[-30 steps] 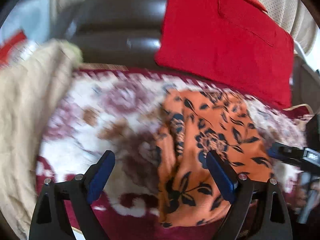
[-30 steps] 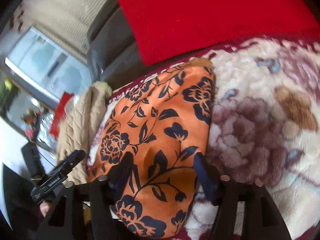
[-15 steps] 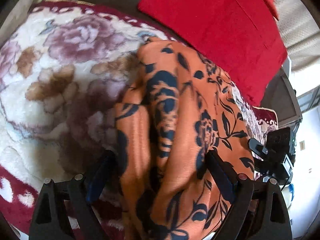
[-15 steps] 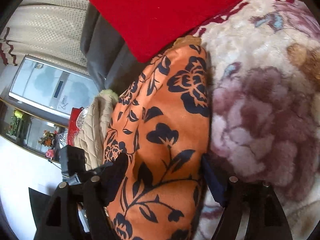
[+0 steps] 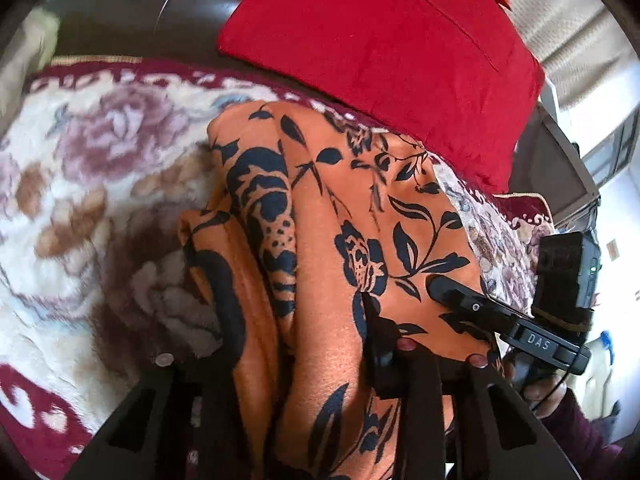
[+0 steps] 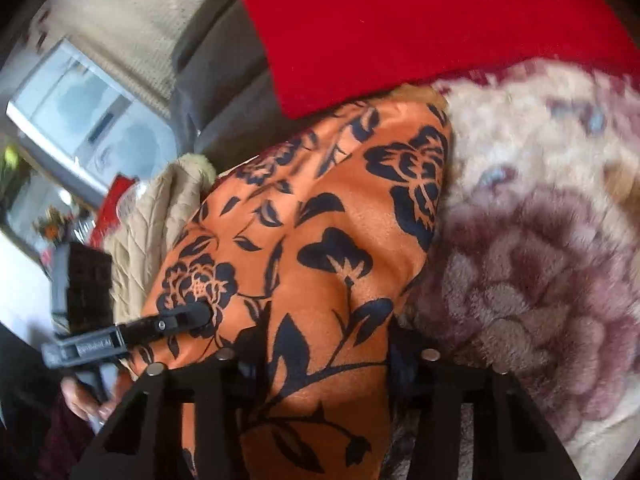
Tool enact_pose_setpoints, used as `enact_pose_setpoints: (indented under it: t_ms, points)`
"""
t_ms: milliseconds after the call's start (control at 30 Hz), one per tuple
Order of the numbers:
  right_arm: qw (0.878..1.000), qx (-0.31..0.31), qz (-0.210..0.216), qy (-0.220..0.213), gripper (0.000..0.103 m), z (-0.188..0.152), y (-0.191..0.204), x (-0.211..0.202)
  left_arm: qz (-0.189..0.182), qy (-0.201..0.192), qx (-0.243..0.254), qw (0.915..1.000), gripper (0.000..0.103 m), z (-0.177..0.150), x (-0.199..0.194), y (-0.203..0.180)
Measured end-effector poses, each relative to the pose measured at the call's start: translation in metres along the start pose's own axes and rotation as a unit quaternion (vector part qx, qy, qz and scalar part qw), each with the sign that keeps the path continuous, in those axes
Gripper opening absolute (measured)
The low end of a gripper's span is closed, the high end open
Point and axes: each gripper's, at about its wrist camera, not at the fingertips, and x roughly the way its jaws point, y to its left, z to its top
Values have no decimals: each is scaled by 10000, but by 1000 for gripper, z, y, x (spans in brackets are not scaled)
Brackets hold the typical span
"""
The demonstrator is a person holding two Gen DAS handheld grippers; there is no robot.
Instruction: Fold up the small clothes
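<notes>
Both claws grip the orange cloth: the left claw and right claw have it bunched between their fingers, fingertips seemingly buried in folds over the blanket.

Orange garment with navy flowers, floral cream-maroon blanket, red cushion.

Left wrist view close over the orange floral garment, facing the red cushion, right wrist view equally close, both share garment, cushion, floral blanket
</notes>
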Motion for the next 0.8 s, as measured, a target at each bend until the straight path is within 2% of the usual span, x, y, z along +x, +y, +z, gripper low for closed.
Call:
enact_pose_setpoints:
  t_ms: [100, 200, 300, 400, 500, 667, 733, 800]
  points:
    - [9998, -70, 10, -203, 46, -3, 6, -13, -143, -171, 42, 9997, 26, 3, -12, -12]
    - [9985, -176, 4, -515, 45, -4, 6, -38, -209, -283, 391, 9986, 25, 9, -24, -39]
    - [9963, -223, -56, -826, 45, -7, 5, -69, -332, -333, 810, 9956, 25, 16, -26, -82]
    - [9917, -169, -238, -1256, 45, -8, -9, -117, -632, -325, 1235, 9898, 25, 26, -13, -136]
    - [9848, -13, -505, -1662, 45, -13, -30, -168, -935, -189, 1643, 9818, 25, 33, 16, -197]
    - [9686, 427, -1144, -2163, 45, -23, -95, -258, -1324, 174, 2065, 9693, 26, 35, 80, -295]
    - [9641, 684, -1318, -2200, 45, -29, -124, -283, -1289, 424, 2223, 9655, 26, 26, 116, -328]
    - [9644, 969, -1391, -2029, 45, -34, -158, -296, -1075, 846, 2129, 9674, 27, 18, 159, -343]
